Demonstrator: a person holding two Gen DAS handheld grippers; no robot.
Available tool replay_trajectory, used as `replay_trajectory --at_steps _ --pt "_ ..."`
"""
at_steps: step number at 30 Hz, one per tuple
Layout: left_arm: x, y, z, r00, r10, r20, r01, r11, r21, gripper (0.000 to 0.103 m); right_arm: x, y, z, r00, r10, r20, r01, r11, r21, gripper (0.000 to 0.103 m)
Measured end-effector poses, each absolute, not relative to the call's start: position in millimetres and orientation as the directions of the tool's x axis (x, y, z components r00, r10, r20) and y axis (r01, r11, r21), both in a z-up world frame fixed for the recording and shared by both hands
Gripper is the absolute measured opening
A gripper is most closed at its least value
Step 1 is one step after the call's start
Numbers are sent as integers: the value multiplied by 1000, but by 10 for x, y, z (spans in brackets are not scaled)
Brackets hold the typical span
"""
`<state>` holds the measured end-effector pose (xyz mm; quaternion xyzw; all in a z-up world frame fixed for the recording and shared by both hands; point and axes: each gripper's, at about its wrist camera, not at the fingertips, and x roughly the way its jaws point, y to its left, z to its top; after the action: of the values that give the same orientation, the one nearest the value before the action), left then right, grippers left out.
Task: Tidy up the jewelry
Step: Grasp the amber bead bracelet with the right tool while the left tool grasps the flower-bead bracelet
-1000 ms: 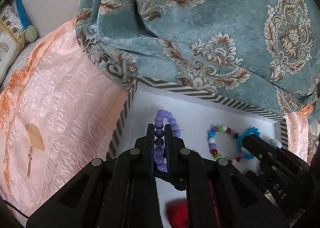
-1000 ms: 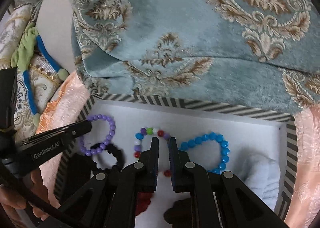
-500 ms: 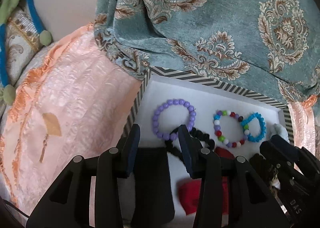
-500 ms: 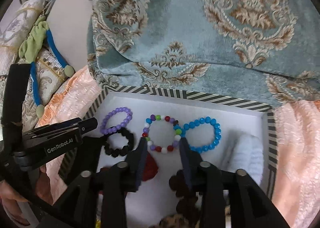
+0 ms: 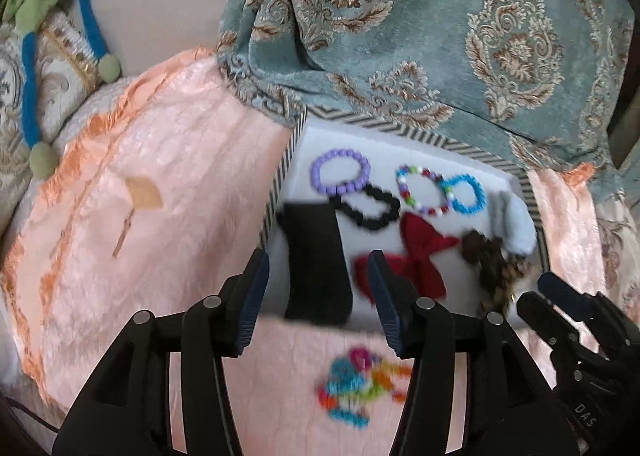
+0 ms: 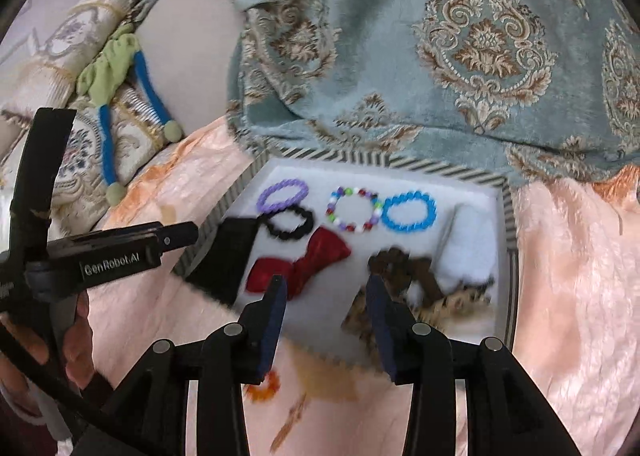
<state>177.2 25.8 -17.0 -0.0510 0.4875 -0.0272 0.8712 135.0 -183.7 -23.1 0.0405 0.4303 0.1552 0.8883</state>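
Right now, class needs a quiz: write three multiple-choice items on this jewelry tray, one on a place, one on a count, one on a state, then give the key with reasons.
1. Where does the purple bracelet lie in the tray?
A. far left of the bead row
B. between the blue and multicoloured ones
C. outside on the pink cloth

2. How many bead bracelets lie in the tray's far row?
A. one
B. three
C. six

3. How is the right gripper?
A. shut on the red bow
B. shut on the blue bracelet
C. open, holding nothing

Key: 1 A, it lies left of the multicoloured bracelet. 2 B, purple, multicoloured and blue bracelet. 3 C, its jaws stand apart, having just opened, above the red bow.
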Motion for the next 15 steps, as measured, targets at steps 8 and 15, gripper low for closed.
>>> replay_trajectory --at_steps 8,15 --pt "1342 432 -334 468 -111 -877 -21 990 -136 52 961 -1688 -602 482 361 -798 -309 923 231 39" --pt "1163 576 -456 430 -124 -894 -59 984 -165 52 1013 -1443 -953 435 353 -828 -319 921 225 32"
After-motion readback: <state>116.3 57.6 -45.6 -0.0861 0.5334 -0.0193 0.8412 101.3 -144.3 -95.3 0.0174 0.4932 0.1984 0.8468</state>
